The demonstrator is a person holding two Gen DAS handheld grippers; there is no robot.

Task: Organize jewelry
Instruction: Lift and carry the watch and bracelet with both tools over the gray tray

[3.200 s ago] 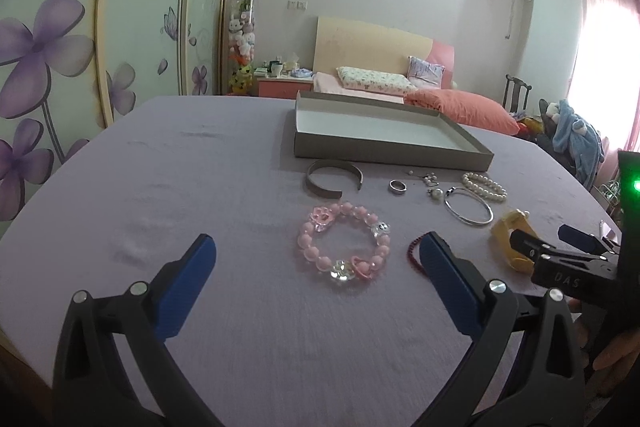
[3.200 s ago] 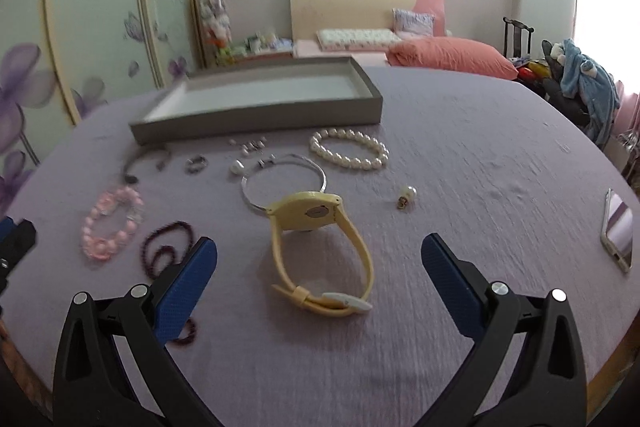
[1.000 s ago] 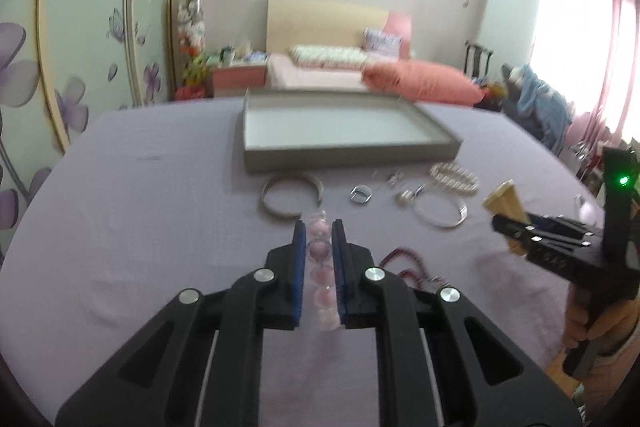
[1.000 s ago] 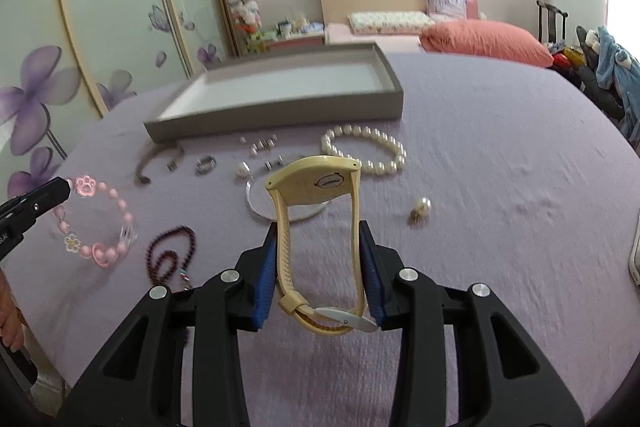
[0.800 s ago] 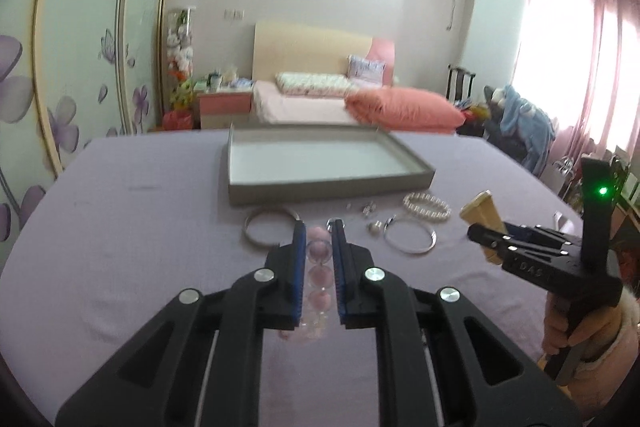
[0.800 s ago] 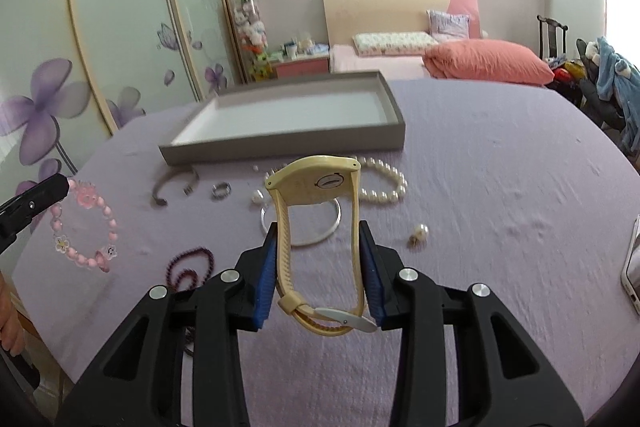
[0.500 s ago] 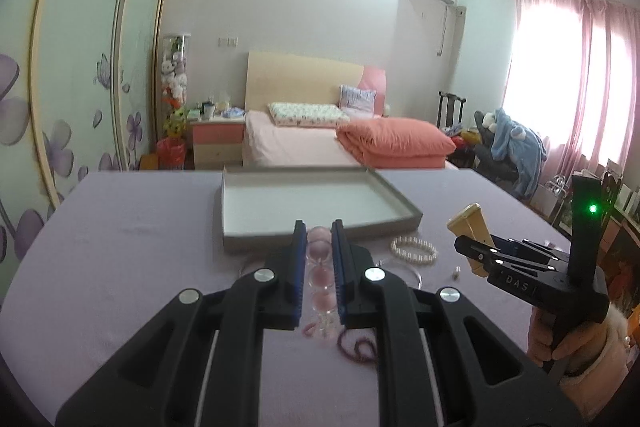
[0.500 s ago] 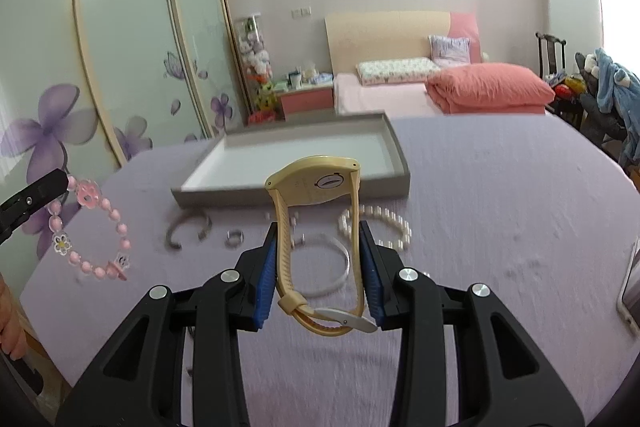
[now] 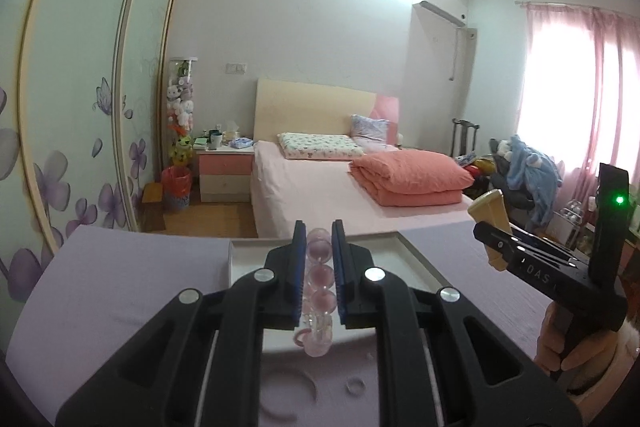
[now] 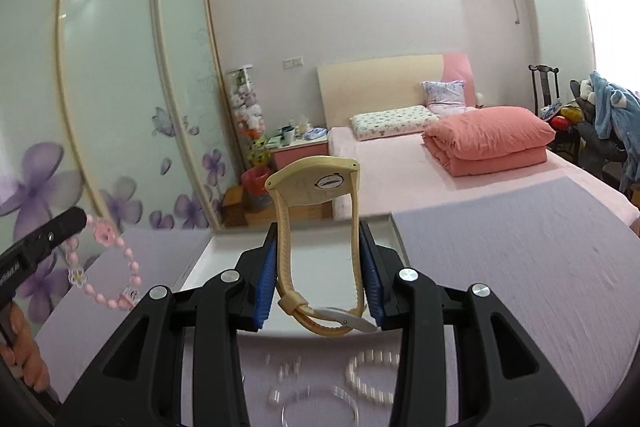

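The left gripper [image 9: 316,247] is closed narrowly on the pink bead bracelet [image 9: 319,275], which is pinched by a few beads while the rest hangs below the pads. The right gripper [image 10: 318,267] is held partly closed on the yellow watch [image 10: 316,183], its strap clamped from both sides and its case standing up beyond the fingertips. Both items are carried clear of the surface, just short of the grey tray [image 10: 224,267], which lies directly ahead of both tools.

Risks, as judged: the bracelet may slip, since only a few round beads are gripped; the hanging loop may catch on the tray rim; the watch may pivot between the pads.

The table [image 10: 520,267] is covered in lilac cloth. A pearl bracelet [image 10: 372,375] and smaller pieces are left beneath the right tool. A bed [image 9: 320,183] and flowered wardrobe doors [image 10: 100,107] are seen beyond.
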